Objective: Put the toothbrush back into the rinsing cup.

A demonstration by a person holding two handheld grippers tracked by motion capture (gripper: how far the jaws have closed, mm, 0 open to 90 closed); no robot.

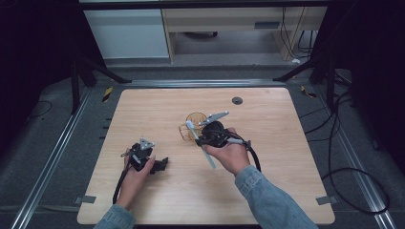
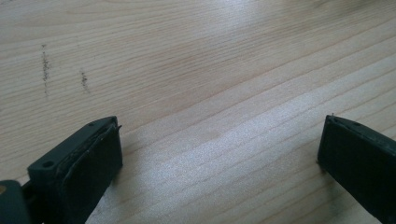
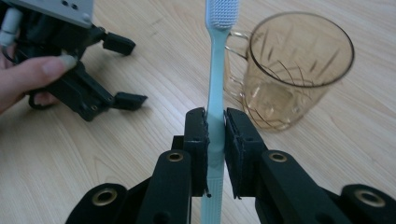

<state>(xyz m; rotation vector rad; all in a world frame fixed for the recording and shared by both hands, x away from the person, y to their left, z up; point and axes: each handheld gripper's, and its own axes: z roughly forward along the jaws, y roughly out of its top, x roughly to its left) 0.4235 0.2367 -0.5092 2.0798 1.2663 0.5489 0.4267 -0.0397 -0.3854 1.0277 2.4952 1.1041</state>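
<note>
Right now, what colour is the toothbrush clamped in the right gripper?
Pale blue plastic toothbrush with white bristles, clearest in the right gripper view.

No text, label, brand, number or sign can be read in any of the pictures.
</note>
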